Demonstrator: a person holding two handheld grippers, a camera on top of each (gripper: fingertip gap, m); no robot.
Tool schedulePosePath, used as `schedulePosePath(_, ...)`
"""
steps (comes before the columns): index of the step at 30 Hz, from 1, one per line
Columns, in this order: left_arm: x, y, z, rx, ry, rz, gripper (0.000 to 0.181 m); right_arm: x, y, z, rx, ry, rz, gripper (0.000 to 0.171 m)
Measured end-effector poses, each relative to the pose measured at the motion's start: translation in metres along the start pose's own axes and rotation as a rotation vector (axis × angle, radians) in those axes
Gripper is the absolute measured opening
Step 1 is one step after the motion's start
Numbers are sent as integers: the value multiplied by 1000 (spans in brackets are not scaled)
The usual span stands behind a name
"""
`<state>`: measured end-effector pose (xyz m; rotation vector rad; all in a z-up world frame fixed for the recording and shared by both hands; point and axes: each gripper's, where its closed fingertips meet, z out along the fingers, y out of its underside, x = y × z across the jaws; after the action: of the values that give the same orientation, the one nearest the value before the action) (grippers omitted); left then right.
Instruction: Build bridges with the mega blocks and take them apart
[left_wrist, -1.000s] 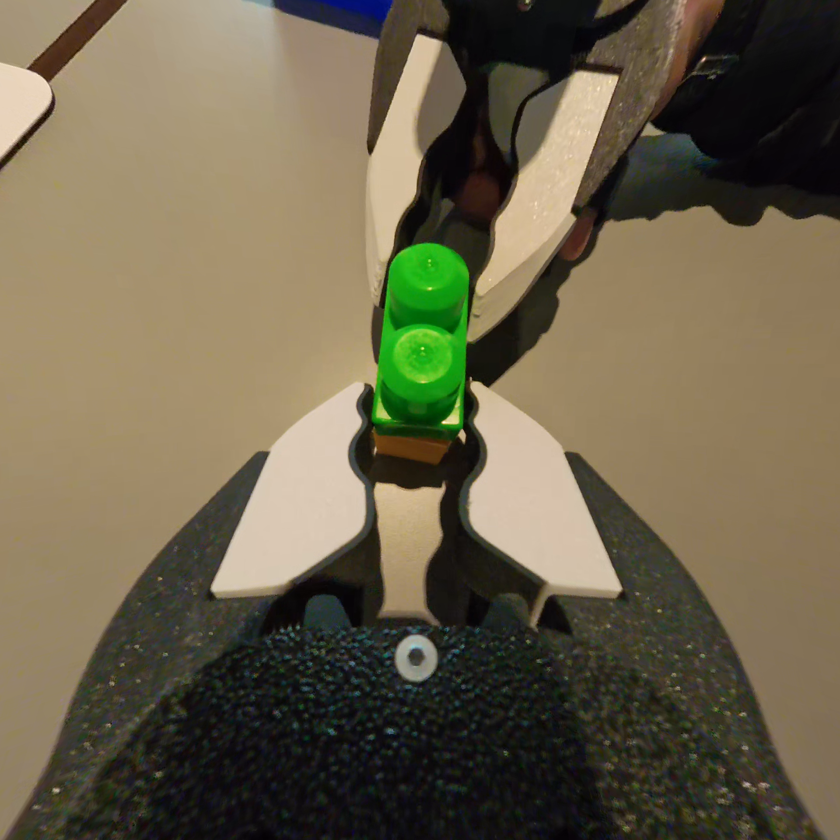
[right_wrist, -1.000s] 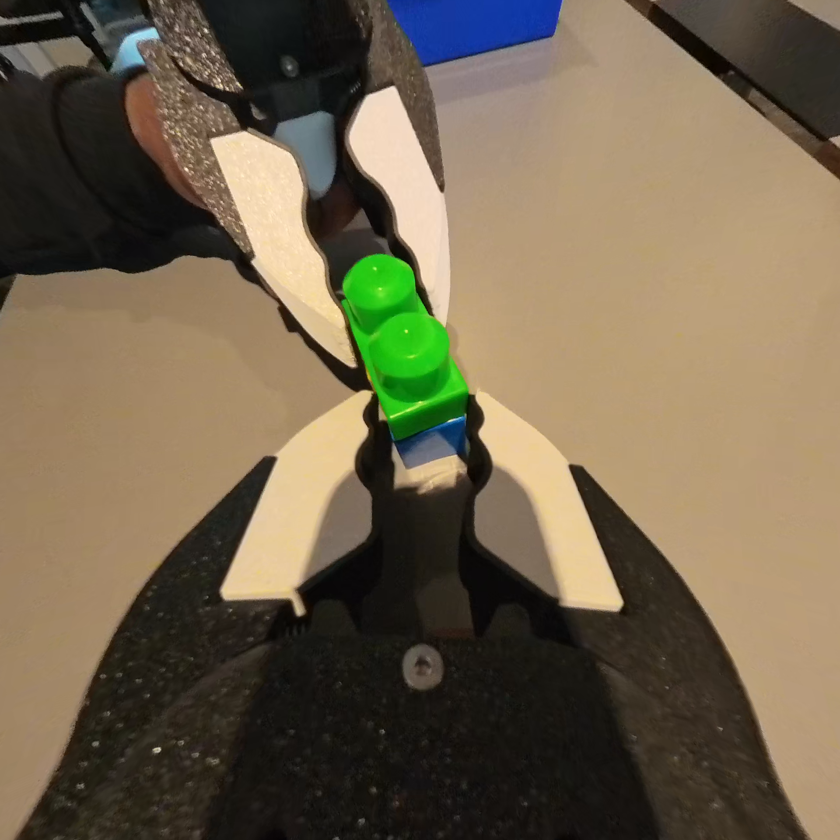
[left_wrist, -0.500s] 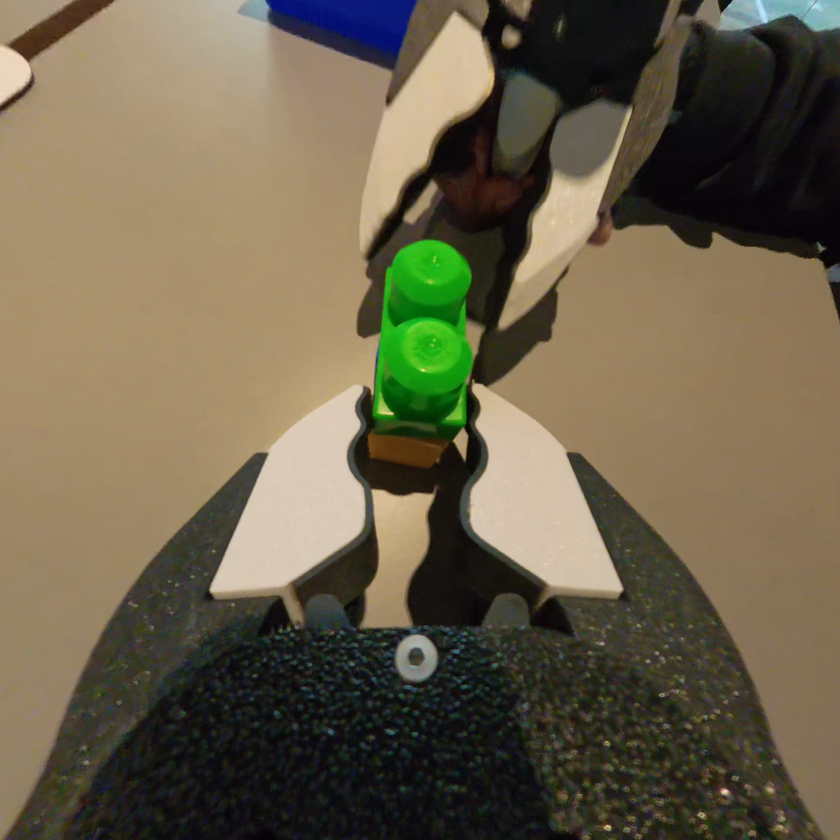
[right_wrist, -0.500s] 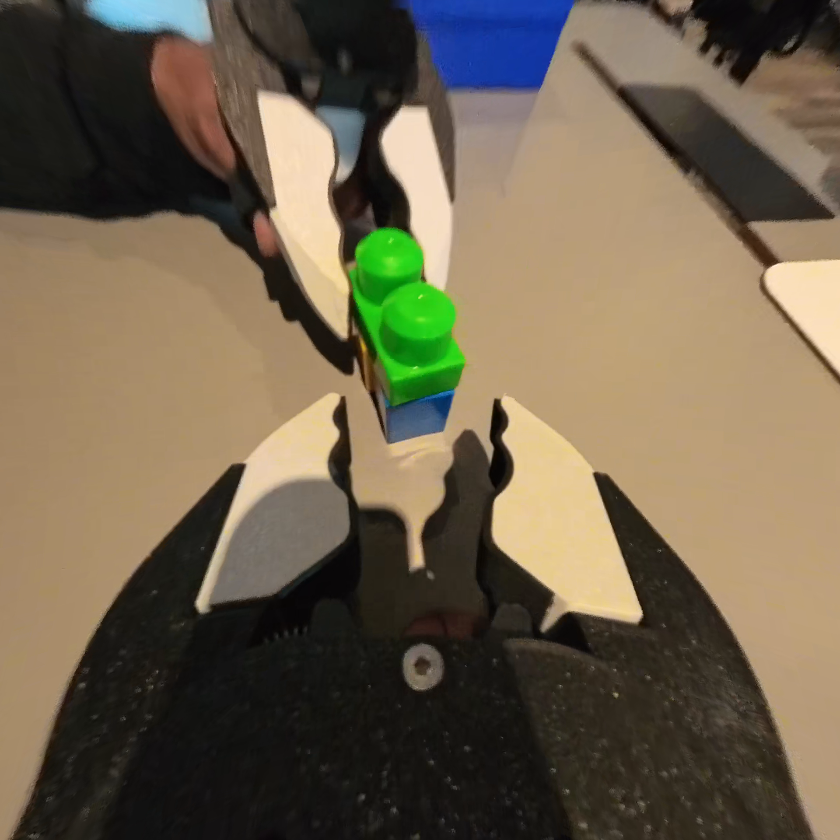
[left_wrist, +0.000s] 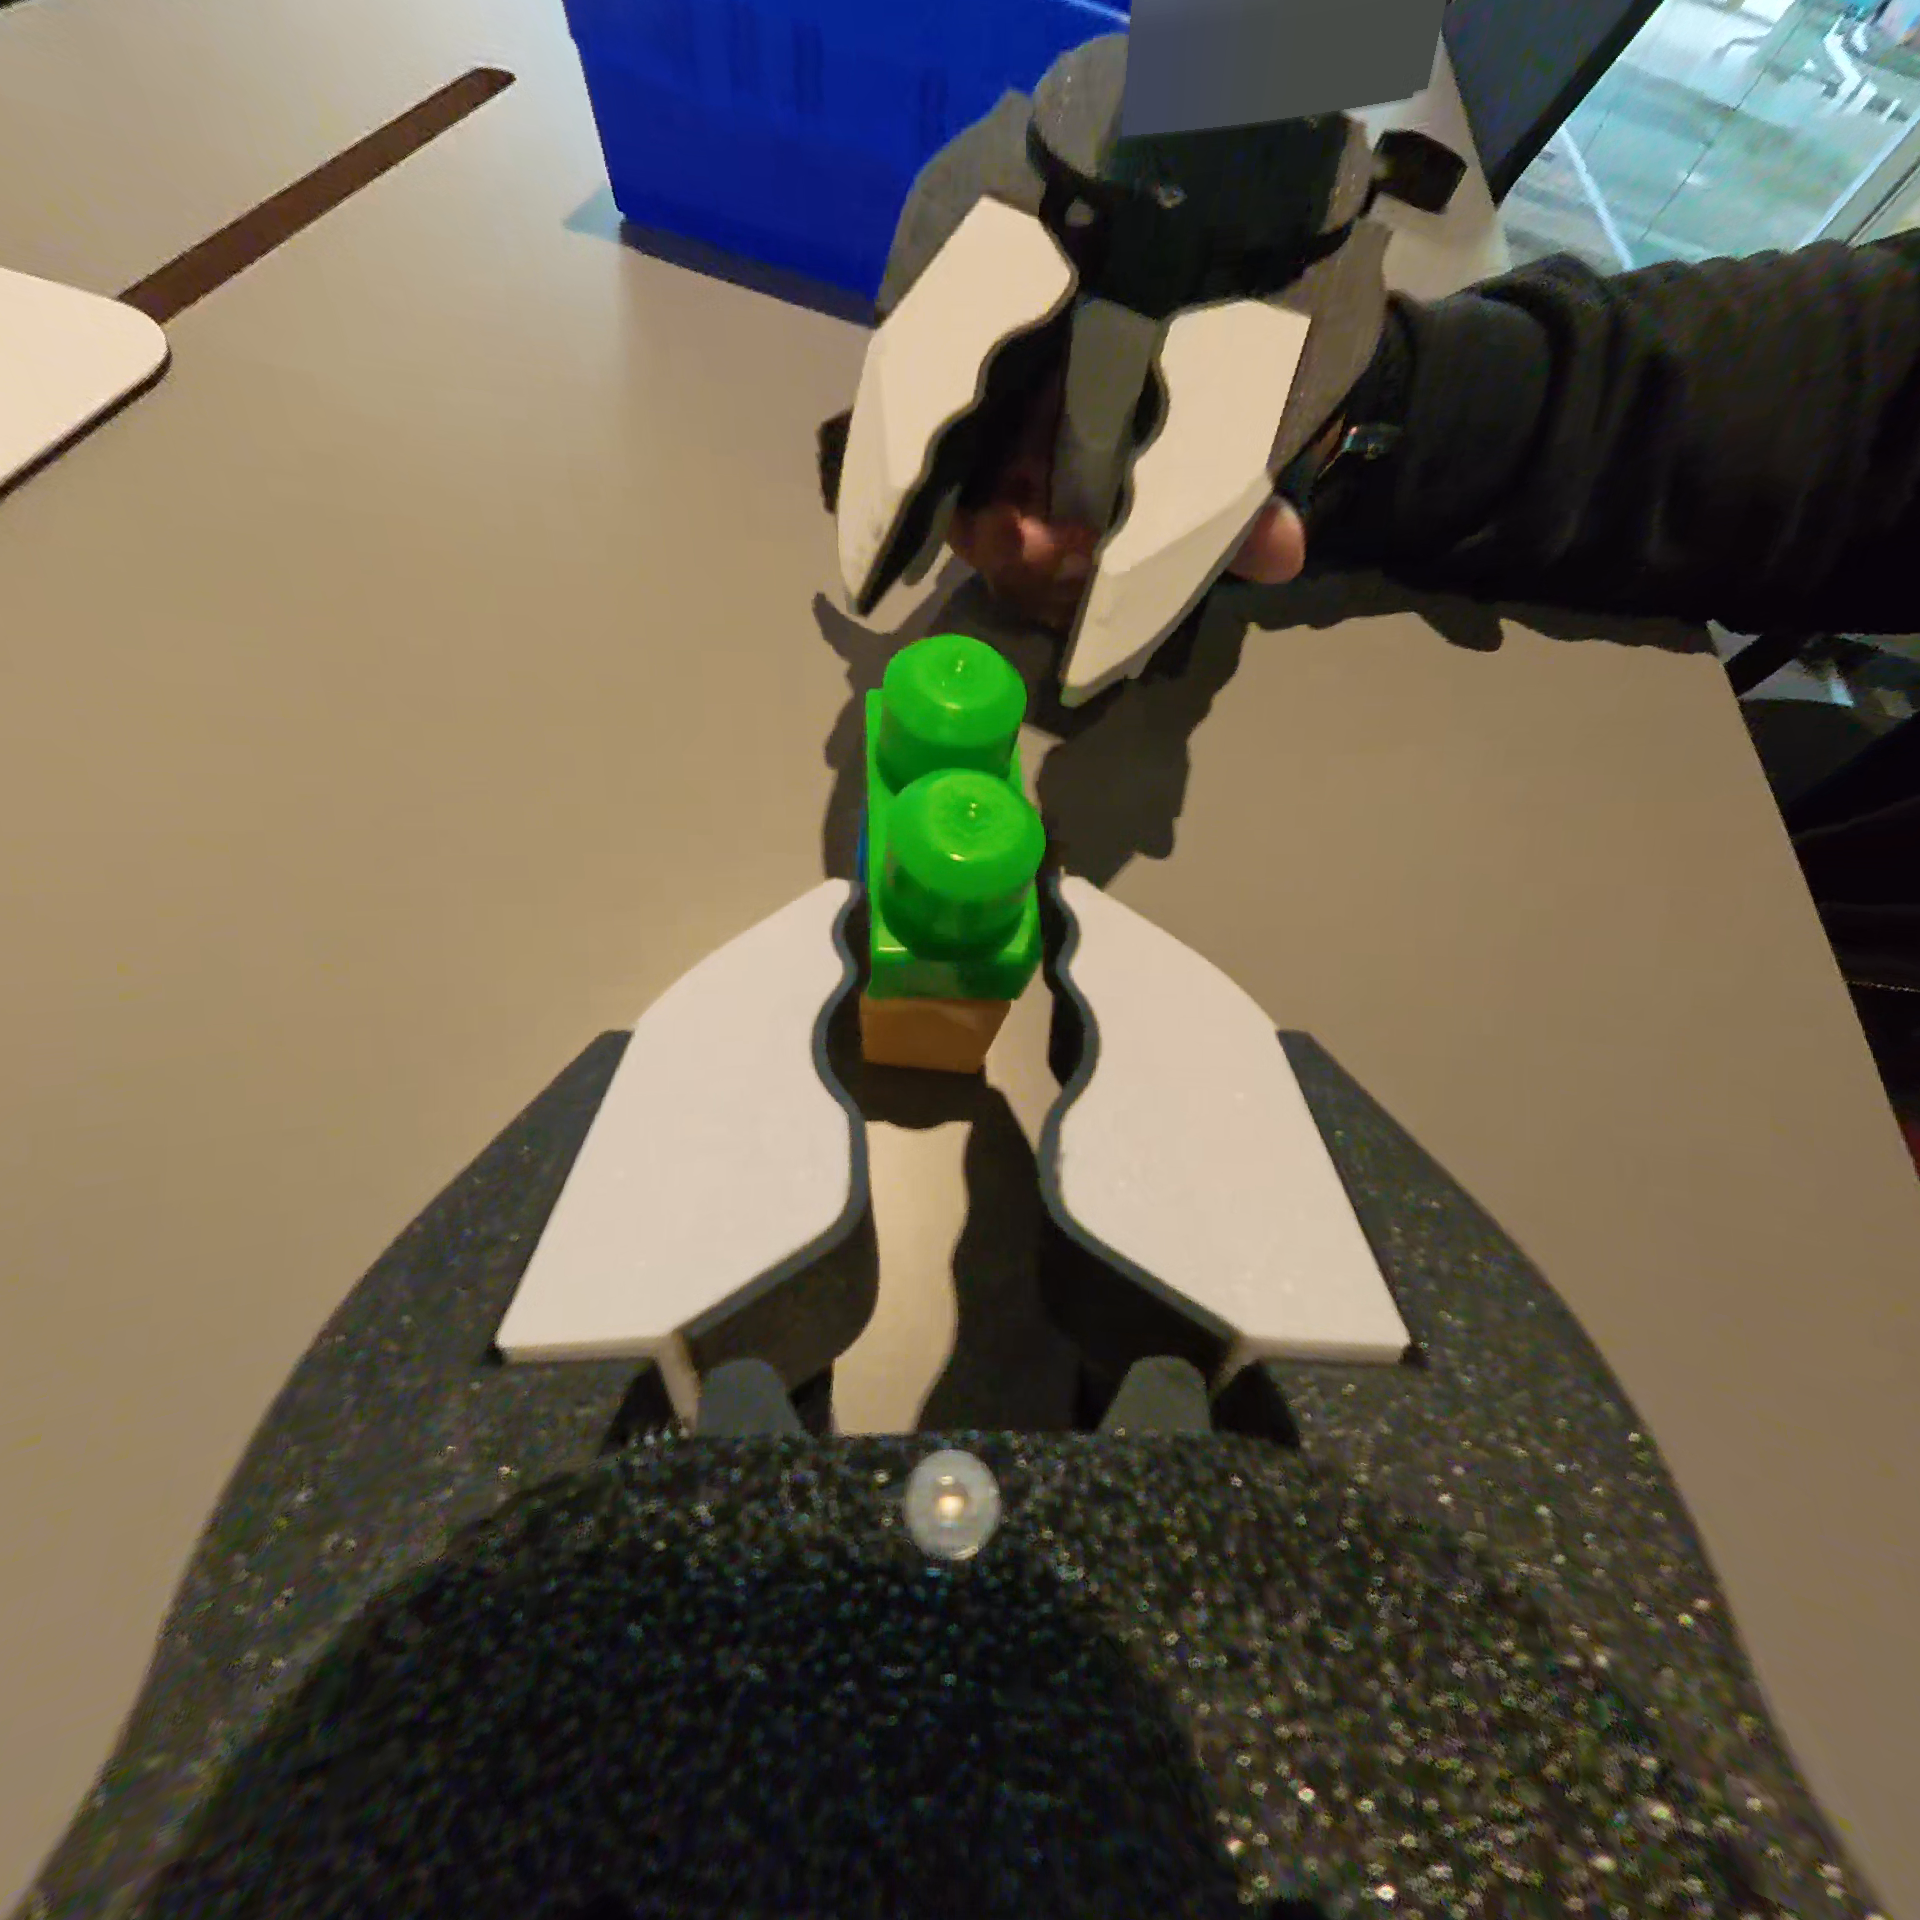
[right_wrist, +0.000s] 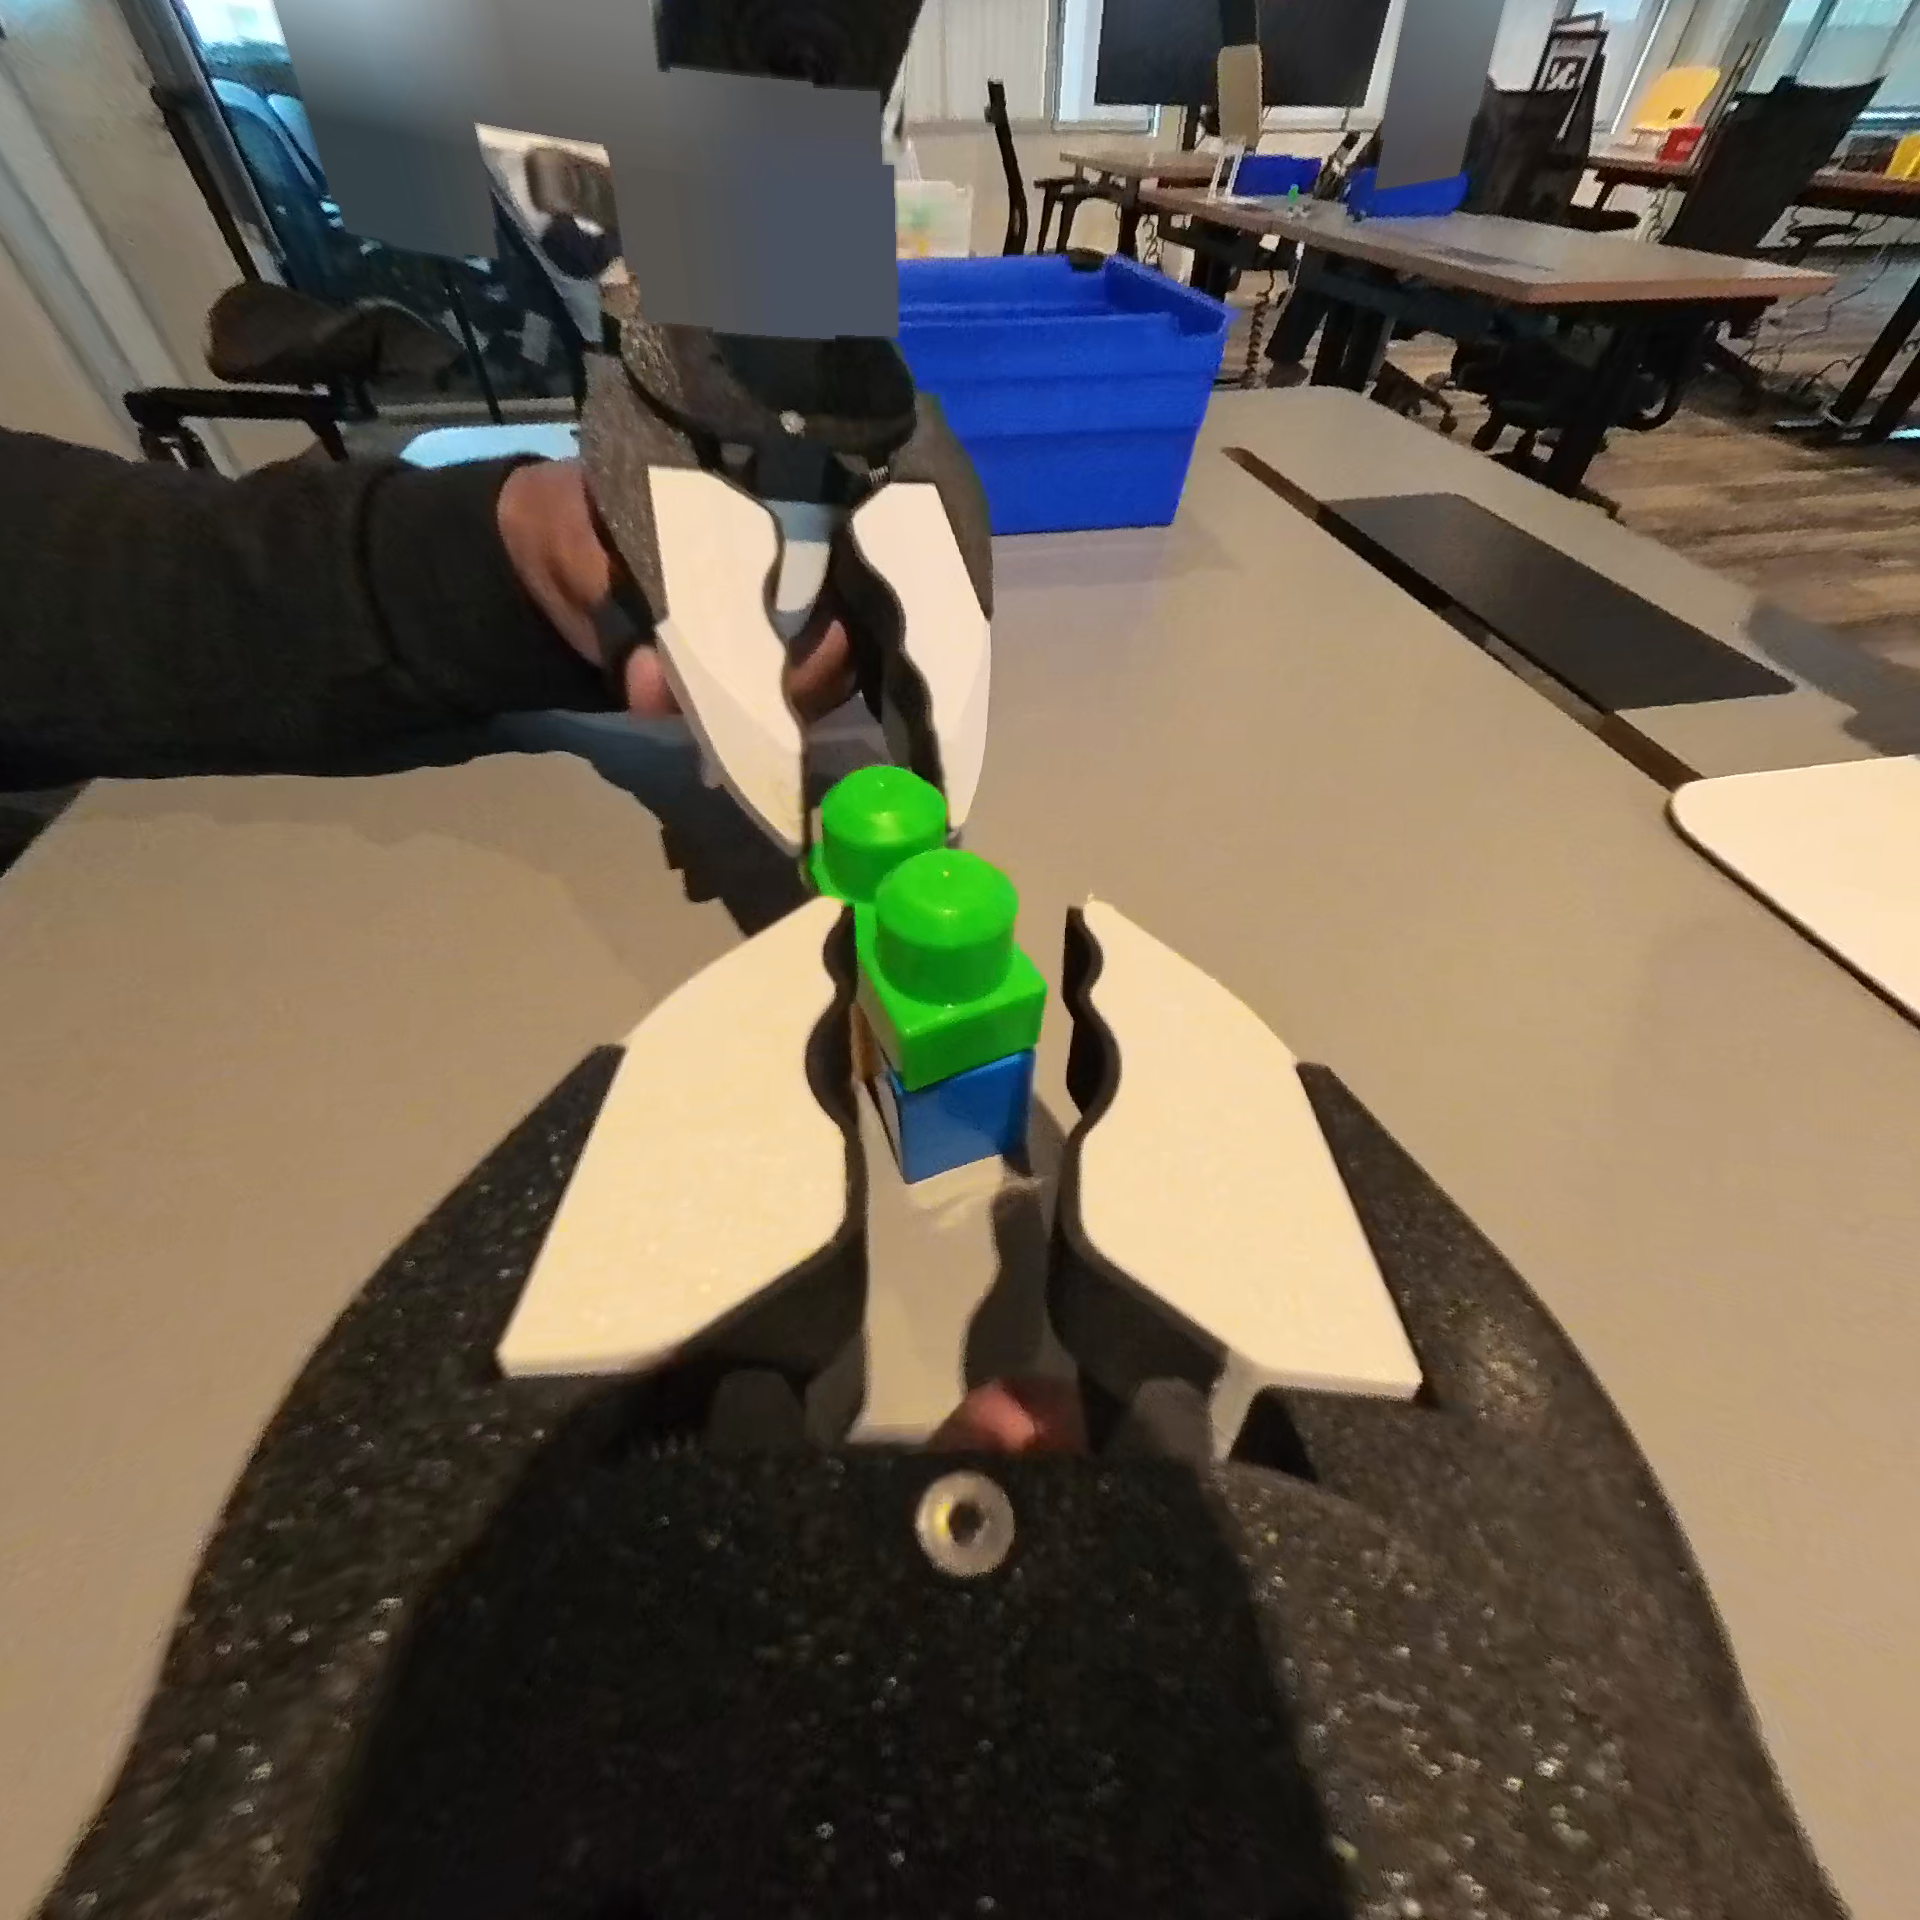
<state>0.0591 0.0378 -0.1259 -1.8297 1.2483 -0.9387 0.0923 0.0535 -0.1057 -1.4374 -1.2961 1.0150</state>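
A wide grey tabletop (left_wrist: 416, 727) is seen under everything, with a big blue plastic bin (right_wrist: 1060, 395) parked at its far end. The left gripper (left_wrist: 951, 914) is spread apart, its white fingers just beside the little bridge without clamping it. The right gripper (right_wrist: 951, 914) is spread too, with gaps on both sides. A green two-stud block (left_wrist: 951, 831) is seated across a tan block (left_wrist: 925, 1029) and a blue block (right_wrist: 956, 1122), standing on the table between both grippers.

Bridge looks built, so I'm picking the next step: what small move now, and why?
Probably draw the left gripper back. The green block already spans the orange block and blue block, while the right gripper is open and clear.
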Motion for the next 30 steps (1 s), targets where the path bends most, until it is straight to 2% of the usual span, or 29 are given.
schedulePosePath(4,1,1,2,-18,-24,37,27,-2,9,7,-77,13,-34,27)
schedulePosePath(19,1,2,2,-19,-17,-26,27,-2,15,9,-189,12,64,28)
schedulePosePath(30,0,3,3,-18,7,-26,27,-2,16,9,-199,30,81,28)
